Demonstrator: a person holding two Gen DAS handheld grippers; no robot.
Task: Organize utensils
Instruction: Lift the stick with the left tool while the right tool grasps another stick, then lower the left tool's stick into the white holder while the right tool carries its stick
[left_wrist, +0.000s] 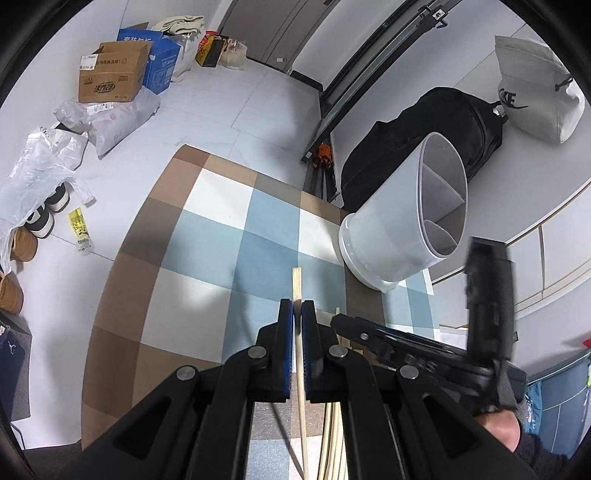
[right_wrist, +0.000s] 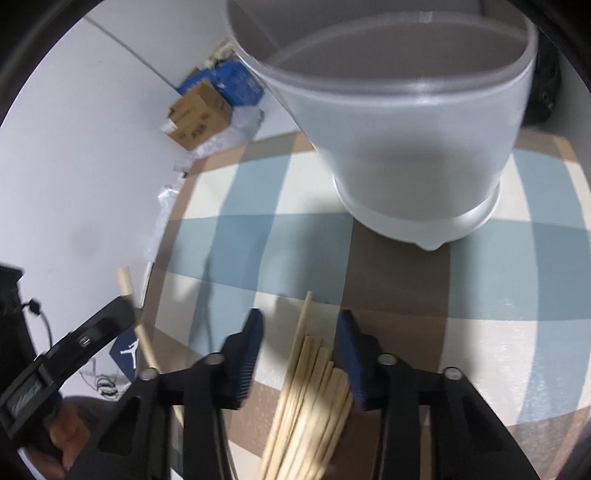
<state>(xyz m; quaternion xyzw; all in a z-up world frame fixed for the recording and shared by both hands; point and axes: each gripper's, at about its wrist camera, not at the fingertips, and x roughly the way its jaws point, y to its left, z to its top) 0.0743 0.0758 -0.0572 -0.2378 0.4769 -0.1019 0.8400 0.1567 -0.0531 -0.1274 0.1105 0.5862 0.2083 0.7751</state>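
Note:
My left gripper (left_wrist: 297, 307) is shut on a single pale wooden chopstick (left_wrist: 296, 283) whose tip pokes out beyond the blue pads, above the checked tablecloth (left_wrist: 207, 236). The chopstick also shows in the right wrist view (right_wrist: 125, 280), held by the left gripper at the lower left. A white utensil holder (left_wrist: 410, 214) with inner dividers stands at the table's far right; it fills the top of the right wrist view (right_wrist: 410, 147). My right gripper (right_wrist: 300, 325) is open, its jaws on either side of a bundle of chopsticks (right_wrist: 310, 398) lying on the cloth.
The table edge curves along the left, with floor below. On the floor lie cardboard boxes (left_wrist: 110, 72), plastic bags (left_wrist: 40, 166) and shoes (left_wrist: 40, 218). A black backpack (left_wrist: 417, 147) and a grey bag (left_wrist: 535, 92) sit behind the holder.

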